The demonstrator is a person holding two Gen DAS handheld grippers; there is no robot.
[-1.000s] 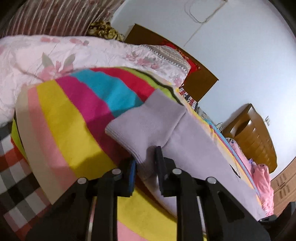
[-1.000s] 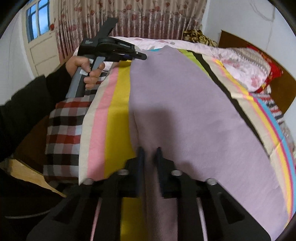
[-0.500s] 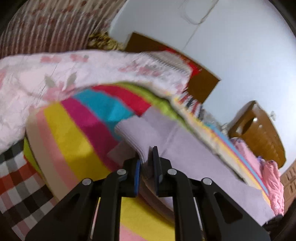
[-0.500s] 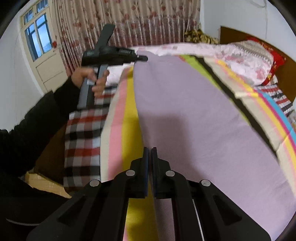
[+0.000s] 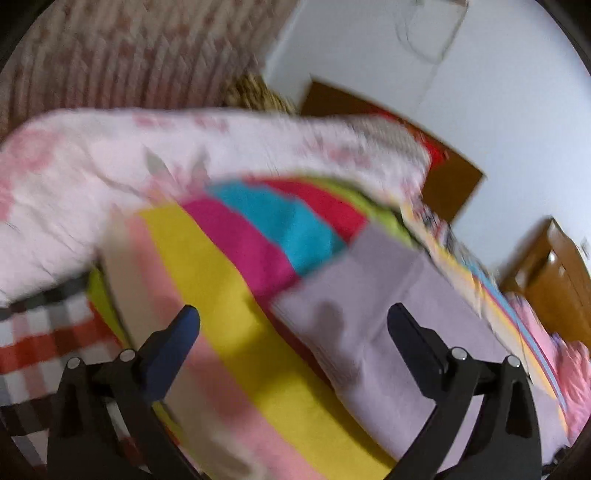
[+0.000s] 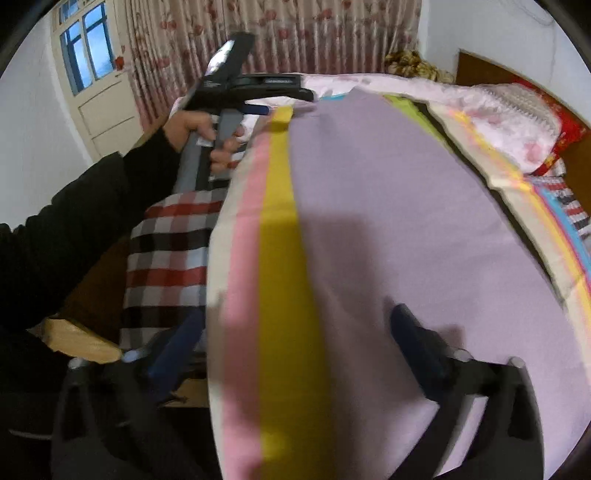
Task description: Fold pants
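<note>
My left gripper (image 5: 293, 319) stood wide apart, jaws having just been opening, nothing pinched btwn them; the blue pad on one finger (image 5: 173, 343) hung over the yellow stripe, the other finger over lilac cloth. The lilac pants (image 6: 399, 229) lay flat on the striped blanket (image 5: 221, 295), w/ their near corner just ahead of the left tool, edge lying across the yellow and magenta bands. That view was badly smeared, so the small dark dent in the cloth near the corner was prob. only a shadow. My right gripper (image 6: 295, 325) was also spread, jaws having just been opening, no fabric btwn the pads; one finger sat over the pants, the other off the blanket's edge above the red-black-white checked sheet (image 6: 166, 254). From the right cam I saw my left hand (image 6: 207, 136) in a black sleeve (image 6: 92, 221) wrapped round the grey handle at the far end of the pants. A pink floral quilt (image 5: 110, 177) was bunched beyond the blanket, w/ floral curtains (image 6: 277, 33) behind and a brown headboard (image 5: 450, 184) against the white wall.
</note>
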